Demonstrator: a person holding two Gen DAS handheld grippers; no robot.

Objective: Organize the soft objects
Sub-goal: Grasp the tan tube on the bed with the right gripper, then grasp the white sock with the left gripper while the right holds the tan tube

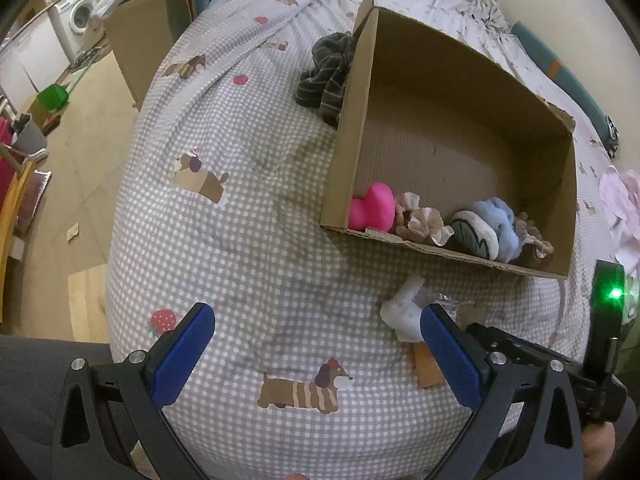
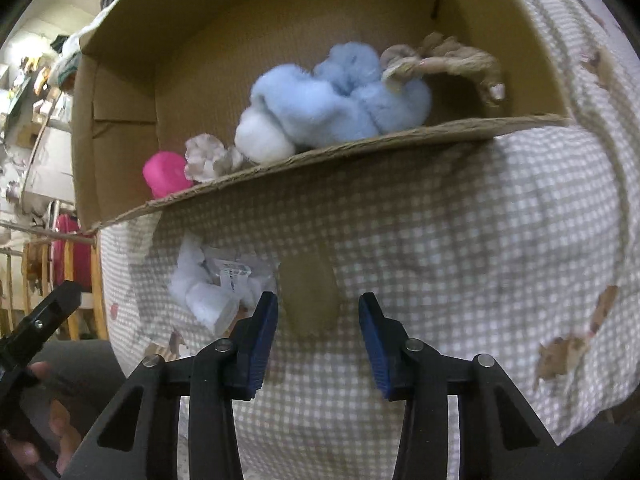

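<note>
A cardboard box (image 1: pixel 472 80) lies on a checked bedspread (image 1: pixel 248 240) and holds a pink heart plush (image 1: pixel 372 206), a beige frilly piece (image 1: pixel 424 220), a blue fluffy plush (image 1: pixel 498 224) and a tan scrunchie (image 1: pixel 534 236). The box (image 2: pixel 132 92) and the blue plush (image 2: pixel 332 100) also show in the right wrist view. A small white soft item (image 1: pixel 404 310) lies on the spread in front of the box, by my left gripper's right finger; it shows left of my right gripper too (image 2: pixel 204 284). My left gripper (image 1: pixel 316 328) is open and empty. My right gripper (image 2: pixel 318 312) is open and empty.
A dark striped cloth (image 1: pixel 326 76) lies against the box's left wall. A pale pink cloth (image 1: pixel 620 204) lies at the right. Left of the bed are the floor, a second cardboard box (image 1: pixel 136 44), a washing machine (image 1: pixel 76 20) and a green dustpan (image 1: pixel 54 96).
</note>
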